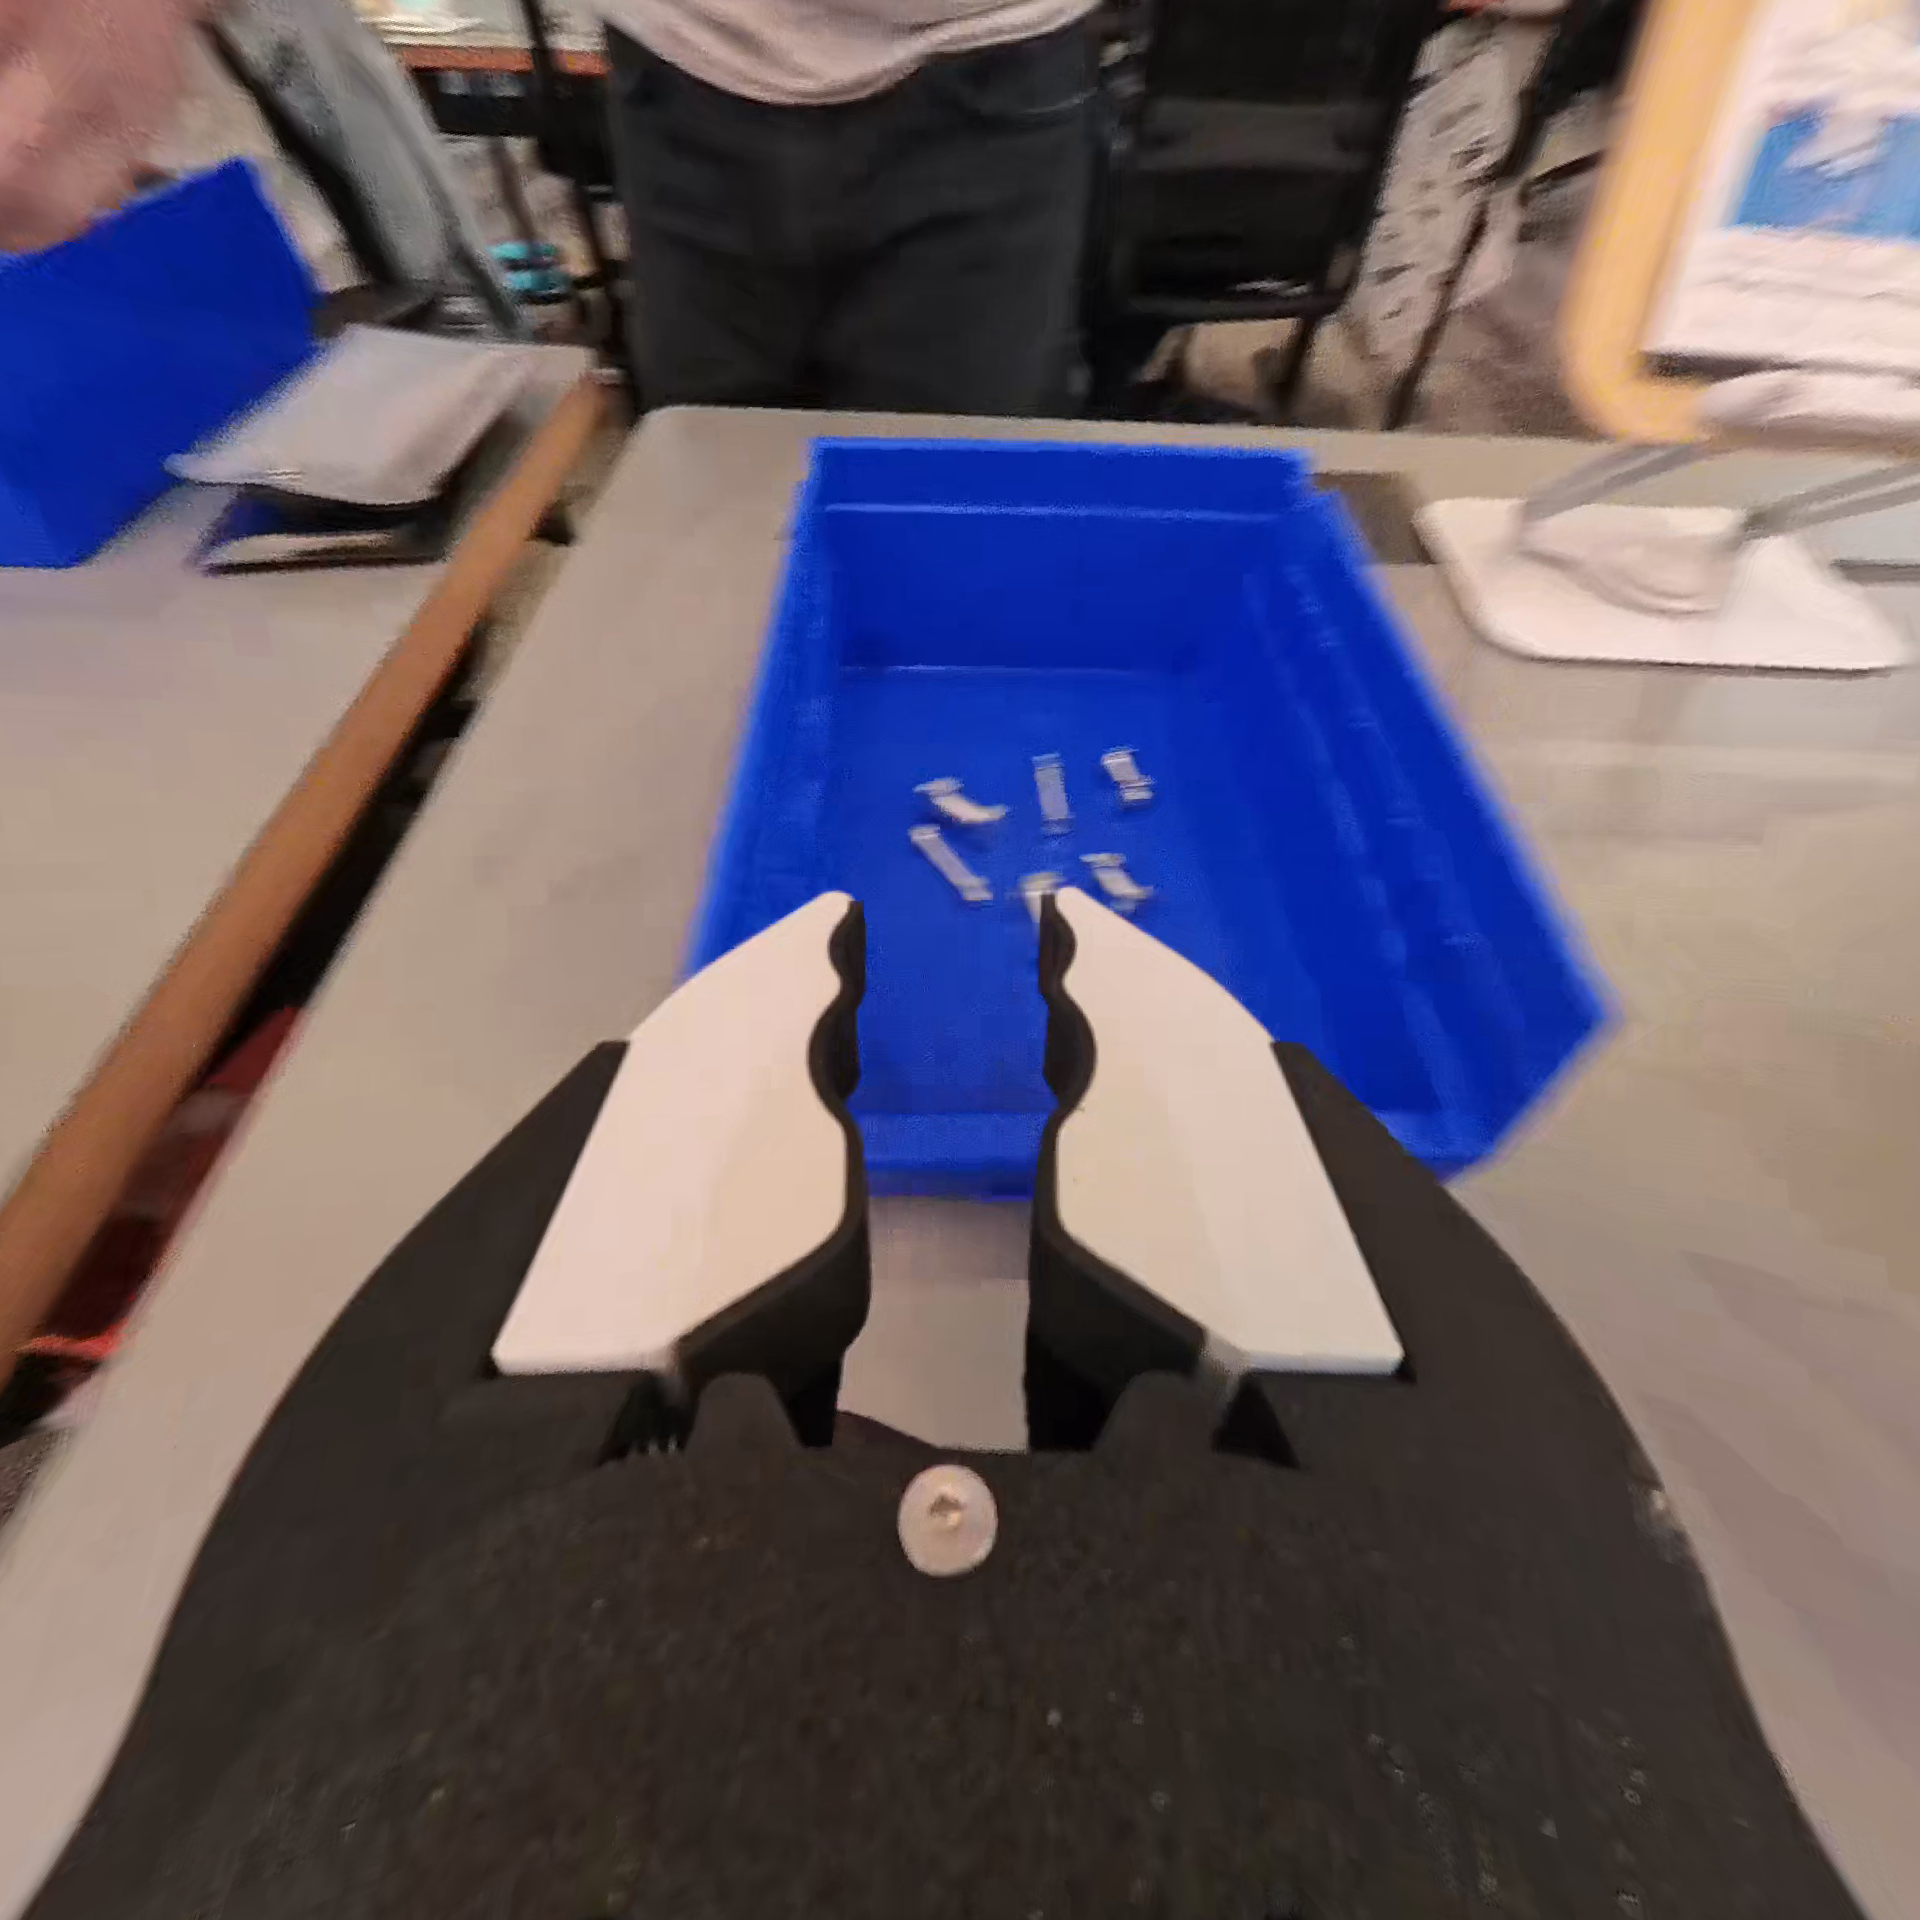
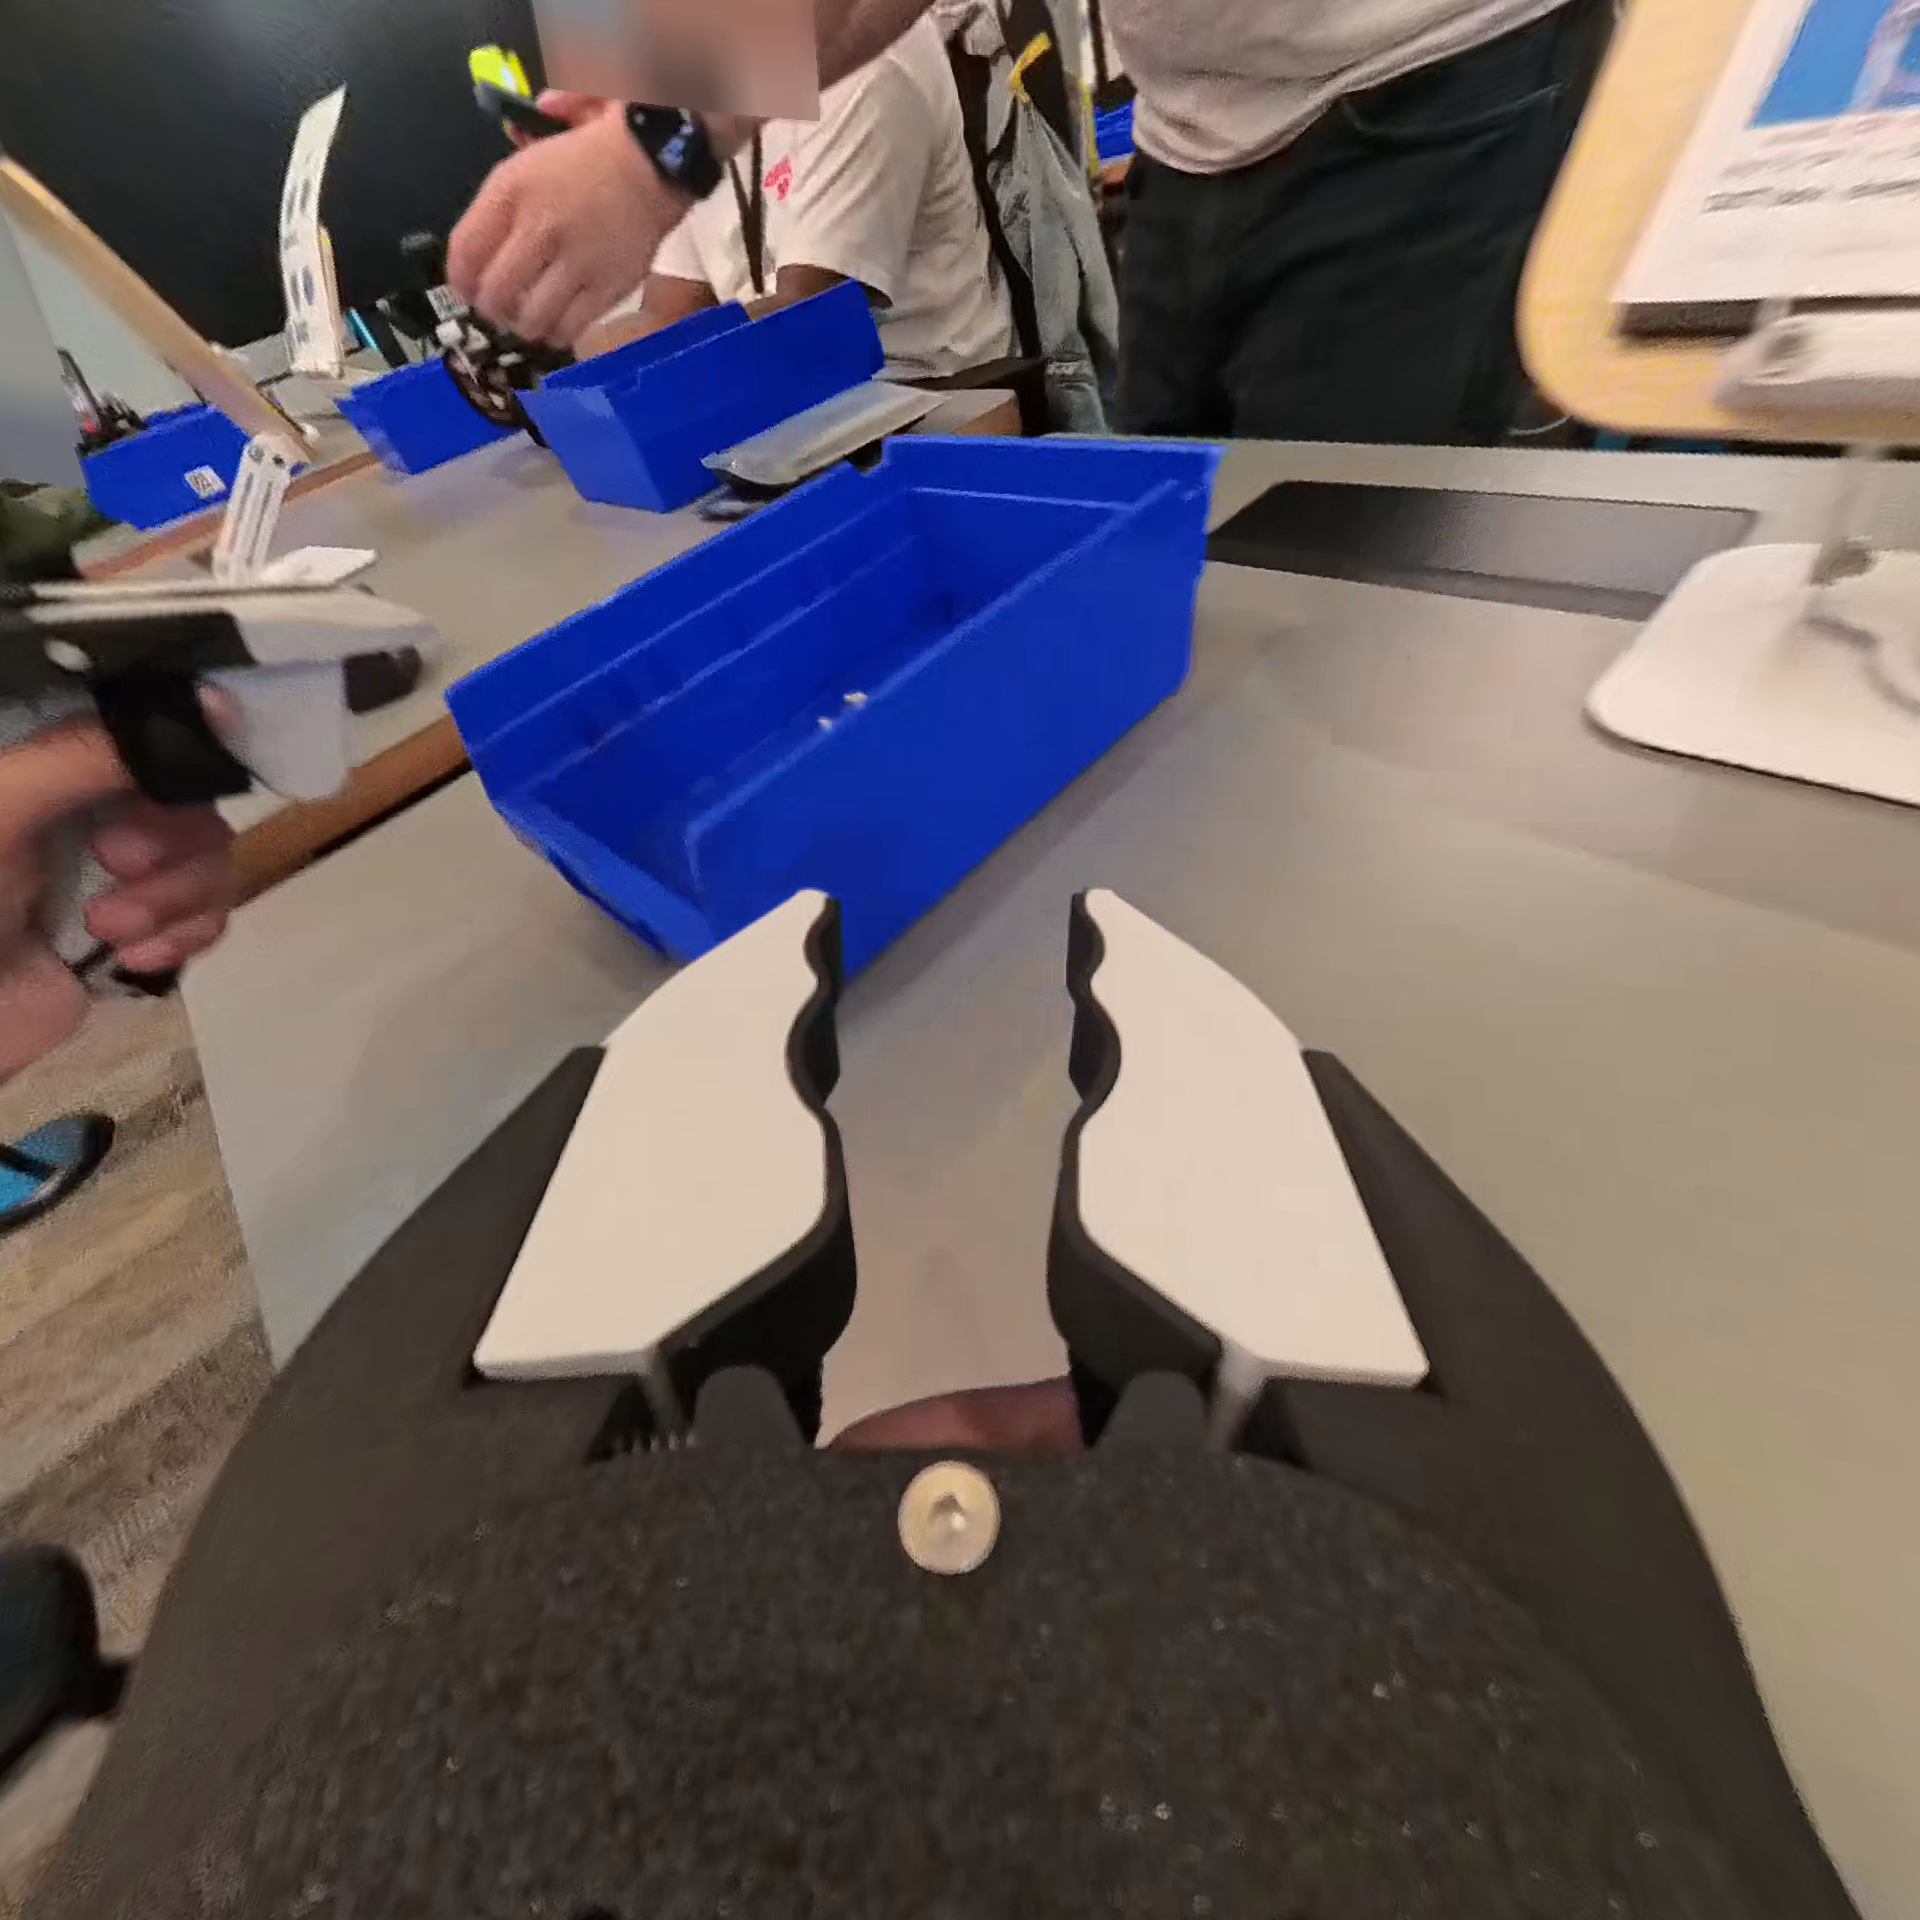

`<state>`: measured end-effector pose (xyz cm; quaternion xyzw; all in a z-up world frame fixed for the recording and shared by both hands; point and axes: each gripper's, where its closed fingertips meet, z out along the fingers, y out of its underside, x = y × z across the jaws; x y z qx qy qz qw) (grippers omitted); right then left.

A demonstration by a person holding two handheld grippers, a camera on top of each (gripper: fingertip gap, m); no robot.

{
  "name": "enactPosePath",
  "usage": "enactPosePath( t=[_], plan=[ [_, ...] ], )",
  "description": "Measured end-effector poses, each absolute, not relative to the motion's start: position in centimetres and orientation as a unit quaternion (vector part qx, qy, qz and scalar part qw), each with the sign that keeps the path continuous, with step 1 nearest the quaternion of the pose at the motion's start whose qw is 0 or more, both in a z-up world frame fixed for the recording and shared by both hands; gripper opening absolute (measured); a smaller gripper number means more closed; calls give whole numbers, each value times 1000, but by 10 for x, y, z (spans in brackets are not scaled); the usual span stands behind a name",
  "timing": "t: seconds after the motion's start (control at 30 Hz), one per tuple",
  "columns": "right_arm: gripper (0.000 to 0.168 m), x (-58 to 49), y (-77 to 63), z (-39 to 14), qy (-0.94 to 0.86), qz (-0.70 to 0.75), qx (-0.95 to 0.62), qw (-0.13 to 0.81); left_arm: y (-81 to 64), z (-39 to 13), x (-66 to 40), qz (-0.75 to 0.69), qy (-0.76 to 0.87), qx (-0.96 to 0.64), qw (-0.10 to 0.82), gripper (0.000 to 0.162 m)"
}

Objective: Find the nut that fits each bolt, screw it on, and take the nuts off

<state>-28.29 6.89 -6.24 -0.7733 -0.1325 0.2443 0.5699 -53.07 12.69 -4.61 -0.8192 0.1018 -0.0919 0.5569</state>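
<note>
A grey surface [image 2: 1455,935] fills the foreground, its neighbour [image 1: 156,727] edged in brown wood. People in dark trousers [image 1: 852,208] stand at the far side, and one in a white shirt [image 2: 883,197] sits nearby. A white stand [image 2: 1745,675] carries a wood-rimmed board. Patterned carpet [image 2: 114,1299] covers the floor below a dark wall [image 2: 208,125].

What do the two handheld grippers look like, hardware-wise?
Both match. The left gripper and right gripper each have a textured black body, a silver screw at centre, and two white-faced fingers with wavy black inner pads. No cables or sleeves visible.
</note>
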Motion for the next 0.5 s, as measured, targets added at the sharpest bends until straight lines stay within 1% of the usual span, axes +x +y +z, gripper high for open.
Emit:
enactPosePath(
  t=[0.1, 0.2, 0.37, 0.5],
  plan=[
    [42, -218, 57, -70, -154, 222, -781, 564, 105, -38, -459, -183, 124, -805, 551, 36],
    [42, -146, 52, -75, -135, 164, -797, 565, 89, -42, -388, -228, 147, -794, 543, 39],
    [41, -80, 36, -73, -105, 132, -791, 588, 74, -58, -294, -247, 188, -780, 542, 40],
    [40, -56, 15, -75, -86, 115, -770, 622, 66, -77, -259, -236, 221, -771, 548, 39]
  ],
)
